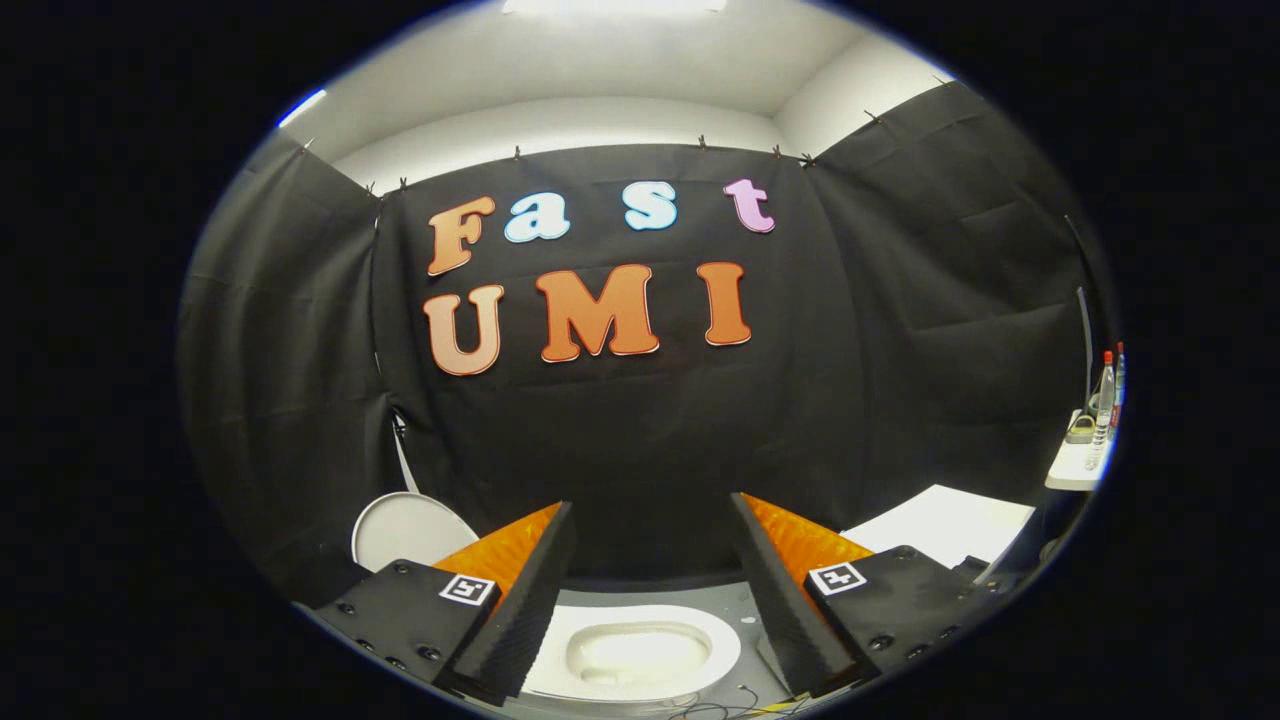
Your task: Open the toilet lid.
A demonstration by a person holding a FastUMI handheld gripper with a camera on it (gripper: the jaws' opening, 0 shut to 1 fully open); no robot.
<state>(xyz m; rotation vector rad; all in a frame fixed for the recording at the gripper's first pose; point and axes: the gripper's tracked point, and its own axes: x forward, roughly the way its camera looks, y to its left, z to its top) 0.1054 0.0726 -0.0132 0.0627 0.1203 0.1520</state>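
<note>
While its two black ribbed fingers (520,610) with orange outer faces stand wide apart and touch nothing, the hand-held gripper (650,600) hangs above a white toilet bowl (635,655), whose oval seat and lit basin show in the gap between the fingers and below them. Thin dark and yellow cables (735,708) lie on the grey floor (730,605) just beside the bowl. Beyond the left finger, a white rounded toilet lid (405,530) stands raised against the black cloth wall (640,440). Beyond the right finger lies a flat white board (940,525), and farther right a white shelf (1070,468) carries clear bottles with red caps (1105,405).
</note>
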